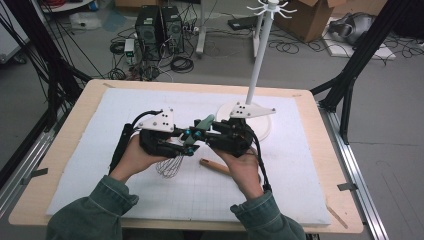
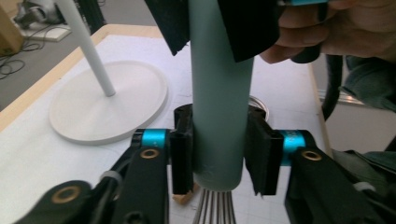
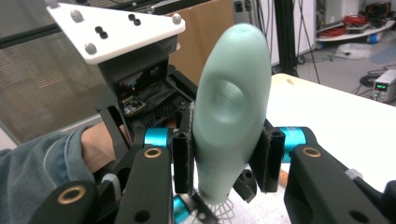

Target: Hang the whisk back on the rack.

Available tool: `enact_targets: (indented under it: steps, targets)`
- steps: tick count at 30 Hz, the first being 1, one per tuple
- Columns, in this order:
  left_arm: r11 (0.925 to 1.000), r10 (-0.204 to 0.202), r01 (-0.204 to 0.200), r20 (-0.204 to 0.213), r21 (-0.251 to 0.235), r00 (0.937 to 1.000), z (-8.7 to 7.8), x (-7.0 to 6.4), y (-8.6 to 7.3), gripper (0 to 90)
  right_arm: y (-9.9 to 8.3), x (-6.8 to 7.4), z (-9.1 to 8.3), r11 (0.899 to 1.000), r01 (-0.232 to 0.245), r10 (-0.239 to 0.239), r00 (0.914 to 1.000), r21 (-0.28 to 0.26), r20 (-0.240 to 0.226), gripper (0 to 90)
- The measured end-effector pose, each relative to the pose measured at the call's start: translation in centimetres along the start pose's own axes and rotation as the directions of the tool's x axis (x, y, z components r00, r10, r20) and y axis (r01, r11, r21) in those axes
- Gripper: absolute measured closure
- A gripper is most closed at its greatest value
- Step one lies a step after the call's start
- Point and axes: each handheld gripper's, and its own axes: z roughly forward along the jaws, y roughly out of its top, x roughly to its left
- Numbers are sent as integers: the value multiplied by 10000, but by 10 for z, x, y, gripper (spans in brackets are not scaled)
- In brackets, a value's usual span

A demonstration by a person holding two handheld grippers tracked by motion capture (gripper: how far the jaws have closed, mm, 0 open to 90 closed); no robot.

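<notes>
A whisk with a pale teal handle (image 1: 201,126) and wire loops (image 1: 170,165) is held above the white mat, between both hands. My left gripper (image 1: 189,144) is shut on the handle's lower end just above the wires; in the left gripper view its pads (image 2: 181,158) press both sides of the teal handle (image 2: 219,116). My right gripper (image 1: 205,128) is shut on the same handle higher up, near its rounded tip. In the right gripper view the handle (image 3: 231,116), with its hanging hole, stands between that gripper's (image 3: 229,161) jaws.
A white hook stand rises behind the hands, its pole (image 1: 257,60) on a round base (image 1: 260,125). A wooden stick (image 1: 215,166) lies on the white mat (image 1: 300,175) under the right hand. Computers and cables lie on the floor beyond the table's far edge.
</notes>
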Motion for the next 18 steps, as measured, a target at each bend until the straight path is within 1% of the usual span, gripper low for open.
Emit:
enact_targets:
  steps: [2,5,6,7,8,9,10,11,12,13,14,15,16,17,18]
  targets:
    - [10000,-19,19,-8,-13,10000,-1,1,0,686,1,1,2,10000,-39,39,10000,-19,71,659]
    - [9996,-120,125,185,-251,9998,-3,2,0,689,3,2,2,9998,106,-106,9999,-140,-17,656]
    - [9995,-91,102,380,-282,9992,-5,3,1,689,3,2,2,9997,139,-141,9999,-204,-98,651]
    - [9992,-139,159,547,-366,9984,-6,3,1,690,3,1,2,9990,245,-266,9979,-366,-595,621]
    - [9990,-143,169,641,-411,9978,-6,4,1,690,3,0,2,9985,375,-403,9968,-405,-694,582]
    - [9984,-163,204,763,-521,9970,-7,4,1,690,3,-1,2,9985,401,-431,9956,-381,-833,560]
    - [9976,-220,278,905,-632,9957,-8,5,1,690,3,-1,2,9985,401,-431,9956,-381,-833,560]
    - [9972,-213,284,1003,-695,9947,-9,5,1,690,2,-3,1,9985,408,-445,9938,-377,-1020,551]
    - [9965,-232,327,1204,-771,9925,-9,6,1,690,1,-4,1,9982,448,-489,9926,-398,-1114,545]
    - [9952,-334,458,1398,-866,9896,-9,5,1,690,1,-5,1,9980,489,-536,9904,-402,-1272,543]
    - [9942,-411,561,1579,-920,9866,-8,5,1,690,0,-6,1,9975,555,-613,9878,-445,-1433,544]
    - [9945,-355,513,1667,-914,9854,-8,6,1,690,-1,-6,0,9977,498,-568,9844,-461,-1666,549]
    - [9938,-393,571,1778,-958,9833,-8,5,1,690,-1,-7,0,9974,524,-605,9818,-496,-1798,558]
    - [9935,-395,584,1851,-975,9819,-8,6,1,690,-1,-7,0,9969,569,-662,9800,-545,-1877,587]
    - [9926,-429,630,1861,-1036,9816,-7,6,1,690,0,-6,0,9964,614,-724,9755,-592,-2079,643]
